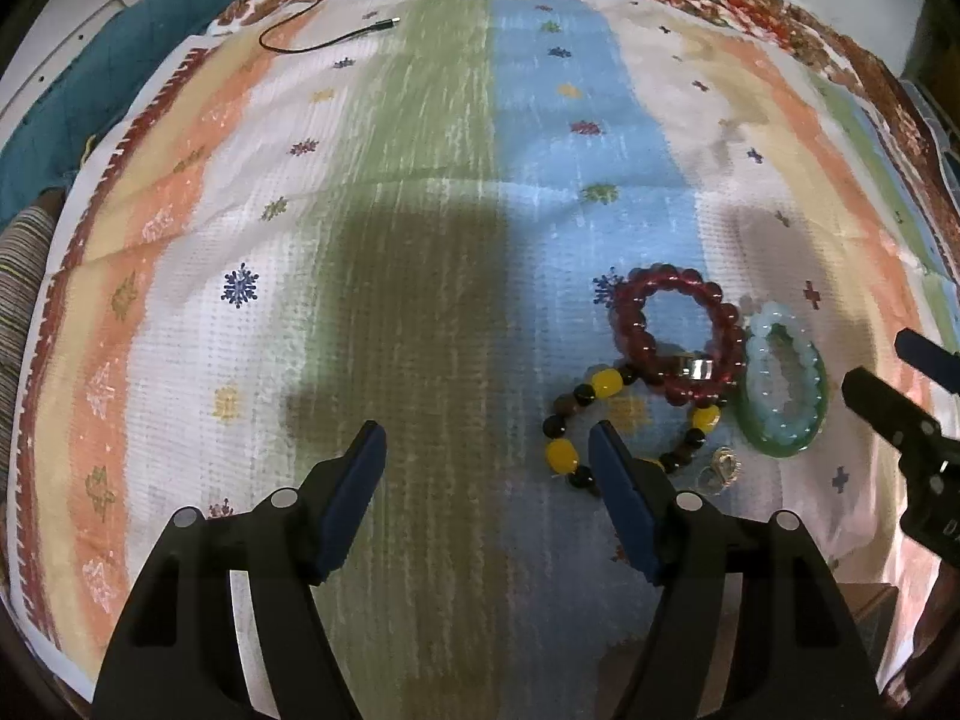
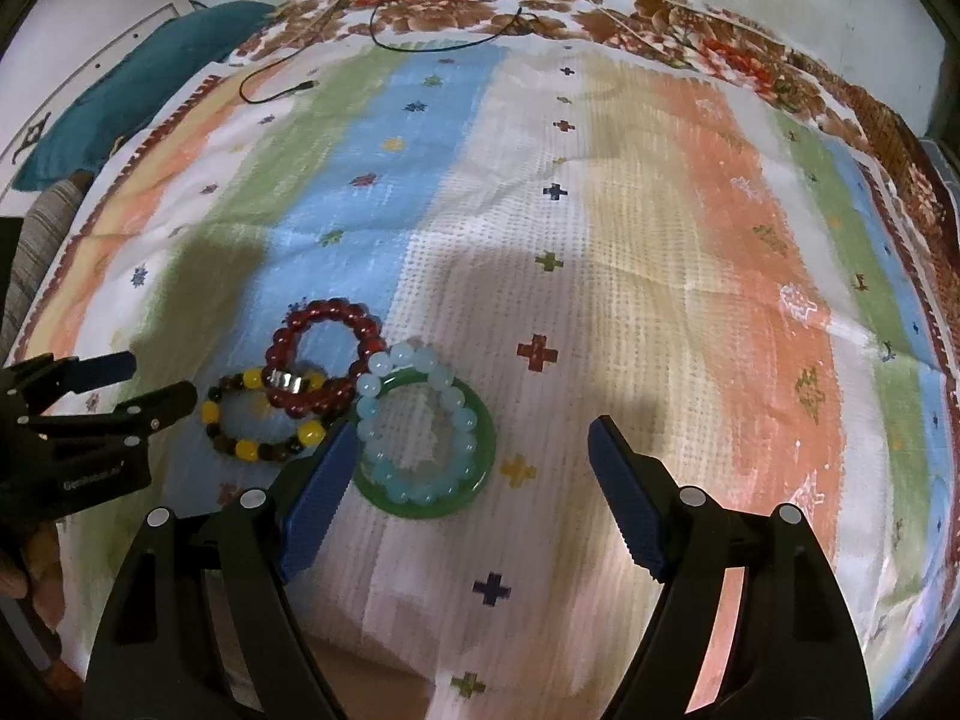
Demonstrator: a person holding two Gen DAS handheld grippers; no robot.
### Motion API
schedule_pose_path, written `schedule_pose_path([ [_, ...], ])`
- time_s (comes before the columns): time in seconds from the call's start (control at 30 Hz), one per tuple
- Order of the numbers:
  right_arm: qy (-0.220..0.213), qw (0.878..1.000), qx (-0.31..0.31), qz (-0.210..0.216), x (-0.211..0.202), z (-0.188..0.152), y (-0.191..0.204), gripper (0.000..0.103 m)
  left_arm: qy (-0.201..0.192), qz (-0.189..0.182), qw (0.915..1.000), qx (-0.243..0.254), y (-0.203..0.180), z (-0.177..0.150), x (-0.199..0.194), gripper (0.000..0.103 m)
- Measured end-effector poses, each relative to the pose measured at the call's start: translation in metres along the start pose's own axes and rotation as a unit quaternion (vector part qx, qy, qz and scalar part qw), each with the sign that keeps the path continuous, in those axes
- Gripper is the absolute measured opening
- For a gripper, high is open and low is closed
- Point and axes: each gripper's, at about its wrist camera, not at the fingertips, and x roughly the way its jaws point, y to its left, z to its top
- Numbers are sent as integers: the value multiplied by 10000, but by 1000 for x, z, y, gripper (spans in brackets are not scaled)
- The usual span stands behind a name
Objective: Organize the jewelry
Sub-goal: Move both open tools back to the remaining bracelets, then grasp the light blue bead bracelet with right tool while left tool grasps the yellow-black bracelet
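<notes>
Now both grippers, left [image 1: 487, 447] and right [image 2: 474, 444], hang spread and empty over the bracelets [image 2: 327, 354] (overlapping) on the cloth [image 2: 660, 210].

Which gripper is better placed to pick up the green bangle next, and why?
Right. The right gripper is open with the green bangle lying between its fingers, while the left gripper hangs over bare cloth.

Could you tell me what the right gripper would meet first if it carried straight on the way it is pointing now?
Probably the striped cloth. The right gripper stands open, and only cloth lies ahead between its fingers; the green bangle sits beside the left finger, so a brush there is possible.
</notes>
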Motion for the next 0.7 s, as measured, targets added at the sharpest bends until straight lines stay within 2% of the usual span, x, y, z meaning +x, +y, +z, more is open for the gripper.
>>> schedule_pose_path([
  [0.27, 113, 9999, 48, 74, 14, 5, -3, 79, 55, 9, 10000, 50, 4, 3, 11, 70],
  [0.57, 79, 9998, -199, 58, 25, 12, 3, 78, 91, -85, 9999, 119, 5, 2, 22, 72],
  [0.63, 95, 9996, -261, 89, 28, 14, 6, 71, 99, -86, 9997, 188, 2, 1, 24, 72],
  [0.7, 127, 9994, -298, 111, 31, 15, 8, 59, 108, -46, 9995, 302, -1, -1, 27, 71],
])
